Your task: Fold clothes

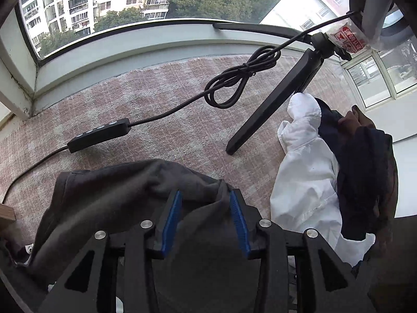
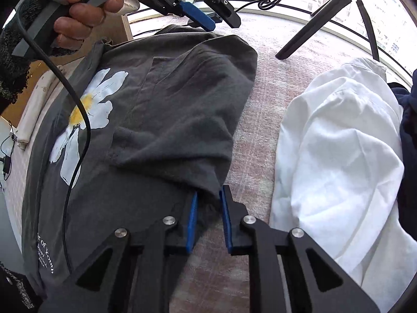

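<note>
- Right claw (image 2: 208,195): its blue pads are closed on a corner of the grey T-shirt (image 2: 161,99); the folded flap runs up and away from the pads, over the shirt's daisy print (image 2: 86,120).
- Left claw (image 1: 206,195): its pads stand apart, with the grey T-shirt's edge bunched between them; the cloth touches the right-hand pad, but whether it is pinched I cannot tell.
- Seen from the right claw, the left one hovers over the shirt's far edge, held by a hand (image 2: 83,7).
- Right of both claws lies a white garment (image 2: 338,156), crumpled; a dark blue garment (image 1: 365,177) rests against its far side.
- Beyond the claws, on the pink blanket (image 1: 156,104), stand a black tripod (image 1: 273,109) and a coiled cable (image 1: 239,78).
</note>
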Available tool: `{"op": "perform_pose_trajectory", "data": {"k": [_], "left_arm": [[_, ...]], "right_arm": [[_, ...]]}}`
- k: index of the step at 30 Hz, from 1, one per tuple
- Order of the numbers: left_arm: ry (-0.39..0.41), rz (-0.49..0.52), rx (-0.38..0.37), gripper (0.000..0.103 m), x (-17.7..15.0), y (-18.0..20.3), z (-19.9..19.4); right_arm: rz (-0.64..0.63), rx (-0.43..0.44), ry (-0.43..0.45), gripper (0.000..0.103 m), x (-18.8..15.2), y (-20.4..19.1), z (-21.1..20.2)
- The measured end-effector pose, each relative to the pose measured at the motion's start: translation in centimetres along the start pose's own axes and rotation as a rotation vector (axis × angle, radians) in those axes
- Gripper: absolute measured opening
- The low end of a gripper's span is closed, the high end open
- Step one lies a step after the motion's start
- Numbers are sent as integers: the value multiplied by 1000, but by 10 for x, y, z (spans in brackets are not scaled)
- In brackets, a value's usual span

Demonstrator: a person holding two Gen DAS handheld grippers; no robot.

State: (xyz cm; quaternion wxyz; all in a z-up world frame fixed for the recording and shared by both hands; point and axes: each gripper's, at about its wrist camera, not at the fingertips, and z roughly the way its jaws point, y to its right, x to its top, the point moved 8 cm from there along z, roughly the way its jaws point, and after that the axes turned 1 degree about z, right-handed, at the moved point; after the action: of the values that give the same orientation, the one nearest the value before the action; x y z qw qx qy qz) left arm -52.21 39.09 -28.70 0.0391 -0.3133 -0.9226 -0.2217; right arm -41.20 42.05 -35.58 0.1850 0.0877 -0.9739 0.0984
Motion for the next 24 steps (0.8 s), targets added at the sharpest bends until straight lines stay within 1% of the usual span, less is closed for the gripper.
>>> {"op": "perform_pose_trajectory", "data": {"k": [1, 2, 3, 4, 5, 7, 8, 10, 12, 13, 14, 15, 16, 17, 18, 19, 23, 24], "left_arm": [[-15, 37, 15, 37, -2, 3, 5], [-29, 74, 30, 34, -3, 6, 11], [-30, 94, 50, 29, 4, 2, 16], [-30, 113, 70, 6, 12, -2, 21], [-29, 102, 71, 1, 11, -6, 22], [-22, 103, 72, 1, 14, -6, 23], [-15, 113, 93, 1, 17, -9, 22], [-4, 135, 159, 1, 21, -15, 23], [-10, 117, 146, 2, 23, -20, 26], [-16, 98, 133, 6, 23, -22, 25], [-21, 80, 120, 7, 23, -25, 23], [-9, 79, 104, 9, 23, -25, 15], [3, 87, 98, 17, 21, -27, 5], [14, 102, 107, 30, 19, -30, -6], [27, 108, 123, 35, 14, -36, -18], [39, 114, 139, 39, 9, -42, -30], [-9, 171, 144, 39, -29, -43, -38], [-20, 187, 172, 39, -34, -44, -28]], "right_arm": [[9, 9, 0, 17, 0, 1, -1], [18, 18, -1, 17, 0, 2, -2], [23, 24, -1, 17, 1, 2, -2], [26, 29, 0, 17, 1, 2, -3], [29, 34, 1, 17, 1, 2, -3], [33, 42, 3, 13, 0, 1, -4], [37, 50, 5, 9, -1, 0, -5], [37, 58, 8, 7, -2, -1, -7], [33, 41, -6, 7, -7, 3, -8], [34, 37, -13, 7, -7, 4, -6], [36, 38, -18, 9, -6, 4, -5], [35, 29, -22, 14, -5, 5, -5], [23, 7, -16, 16, -4, 5, -9], [5, -20, -4, 17, -4, 6, -14], [-12, -39, 4, 17, -4, 5, -17], [-25, -45, 5, 17, -4, 4, -19], [-52, -37, -3, 17, -7, 0, -17], [-54, -32, -9, 17, -8, -1, -15]]}}
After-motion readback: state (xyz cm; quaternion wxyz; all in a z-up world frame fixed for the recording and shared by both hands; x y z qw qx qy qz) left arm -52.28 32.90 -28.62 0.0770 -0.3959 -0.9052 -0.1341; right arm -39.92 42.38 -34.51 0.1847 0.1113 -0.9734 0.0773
